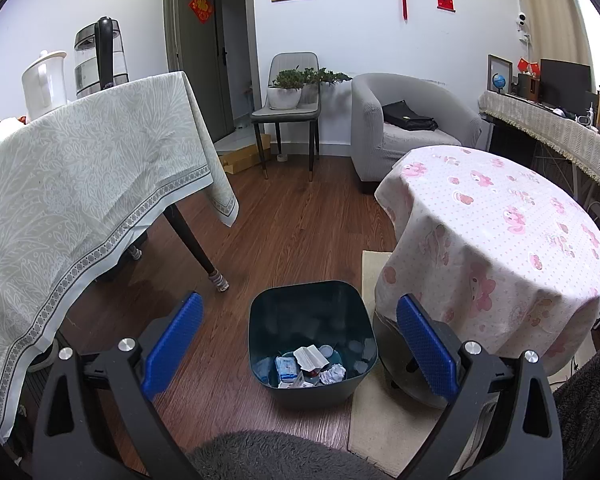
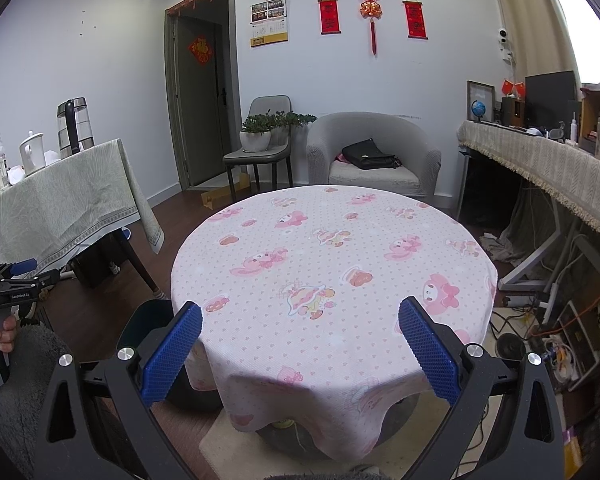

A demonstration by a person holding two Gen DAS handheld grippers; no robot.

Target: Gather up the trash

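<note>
A dark bin [image 1: 260,344] stands on the wood floor beside the round table. Inside it lie crumpled paper [image 1: 333,373], a white folded wrapper [image 1: 310,357] and a blue-white packet [image 1: 287,369]. My left gripper [image 1: 298,340] is open and empty, held above the bin. My right gripper [image 2: 300,344] is open and empty over the near edge of the round table with the pink cartoon cloth [image 2: 332,264]. No trash shows on that cloth. The bin's rim [image 2: 148,320] shows left of the table in the right wrist view. The left gripper [image 2: 20,276] shows at the far left there.
A table with a green-grey cloth [image 1: 80,184] stands at left with kettles [image 1: 100,58]. A grey armchair [image 1: 404,128] with a black bag and a chair with plants [image 1: 288,96] stand at the back. A desk [image 2: 540,160] and cables [image 2: 556,320] are at right. A beige mat [image 1: 380,424] lies under the round table.
</note>
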